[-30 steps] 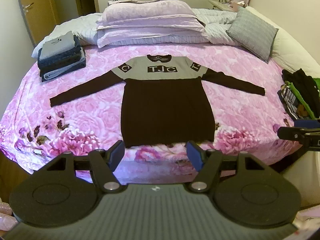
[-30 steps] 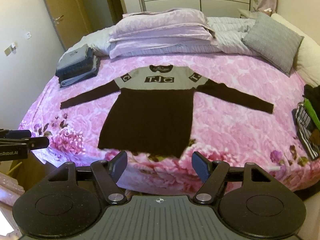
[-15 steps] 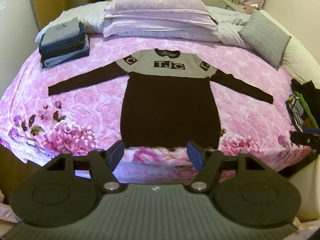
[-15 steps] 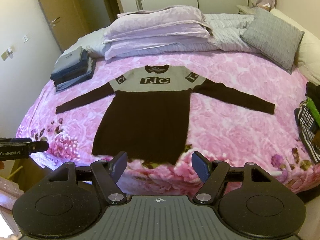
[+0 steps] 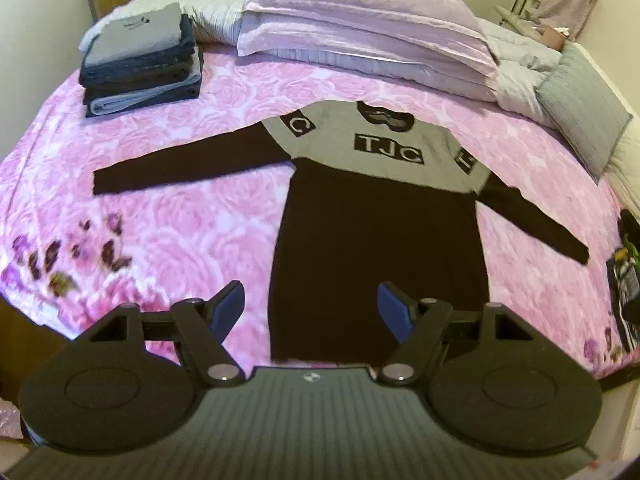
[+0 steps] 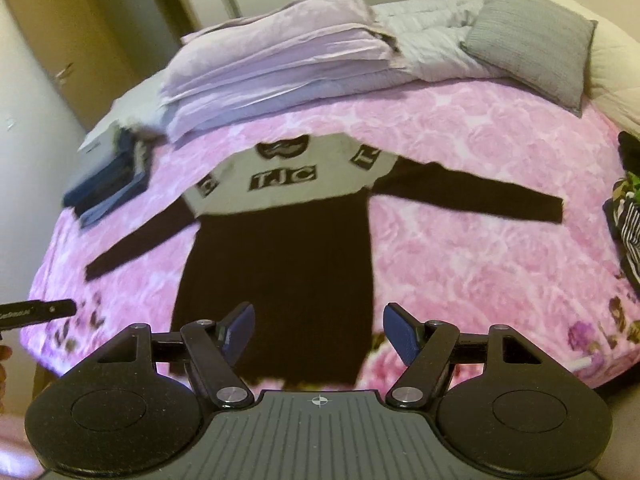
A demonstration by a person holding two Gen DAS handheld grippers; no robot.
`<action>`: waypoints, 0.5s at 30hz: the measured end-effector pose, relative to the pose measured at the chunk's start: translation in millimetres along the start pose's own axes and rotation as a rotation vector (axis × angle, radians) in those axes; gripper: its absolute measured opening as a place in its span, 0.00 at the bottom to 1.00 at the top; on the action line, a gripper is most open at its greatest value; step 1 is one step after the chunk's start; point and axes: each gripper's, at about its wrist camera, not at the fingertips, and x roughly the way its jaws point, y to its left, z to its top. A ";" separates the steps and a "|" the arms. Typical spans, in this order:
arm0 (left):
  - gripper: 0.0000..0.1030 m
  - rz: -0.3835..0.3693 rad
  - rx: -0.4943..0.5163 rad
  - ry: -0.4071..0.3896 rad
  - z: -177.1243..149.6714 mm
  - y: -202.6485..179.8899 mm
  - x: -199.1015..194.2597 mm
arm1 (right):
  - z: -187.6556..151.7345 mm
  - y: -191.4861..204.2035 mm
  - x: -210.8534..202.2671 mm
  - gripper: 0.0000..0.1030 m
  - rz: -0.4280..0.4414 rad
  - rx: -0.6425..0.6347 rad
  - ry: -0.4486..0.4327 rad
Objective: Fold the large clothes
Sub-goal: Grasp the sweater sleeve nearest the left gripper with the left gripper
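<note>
1. Both grippers, left gripper (image 5: 310,312) widening further and right gripper (image 6: 319,330) gaping, are hanging empty.
2. I am seeing the sweater dress (image 5: 376,240) lying flat on the bed (image 5: 168,220), hem nearest, collar far.

Folded clothes stack (image 6: 108,184) motion-blurred.

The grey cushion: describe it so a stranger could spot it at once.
Start at the bed with the pink rose bedspread. Look to its far right corner, beside the stacked lilac pillows. The grey cushion leans there alone, square and ribbed.
</note>
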 end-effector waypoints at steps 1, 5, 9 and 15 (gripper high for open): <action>0.68 -0.003 -0.006 0.009 12.4 5.1 10.3 | 10.1 2.1 7.4 0.66 -0.012 0.012 0.001; 0.68 -0.016 -0.034 0.027 64.7 29.7 52.4 | 50.9 11.1 37.8 0.66 -0.051 0.055 -0.018; 0.67 -0.073 -0.156 0.040 108.1 70.5 95.7 | 89.8 19.5 73.3 0.66 -0.097 0.107 -0.021; 0.66 -0.117 -0.383 0.036 133.9 145.3 161.0 | 126.2 34.4 130.5 0.66 -0.119 0.148 0.004</action>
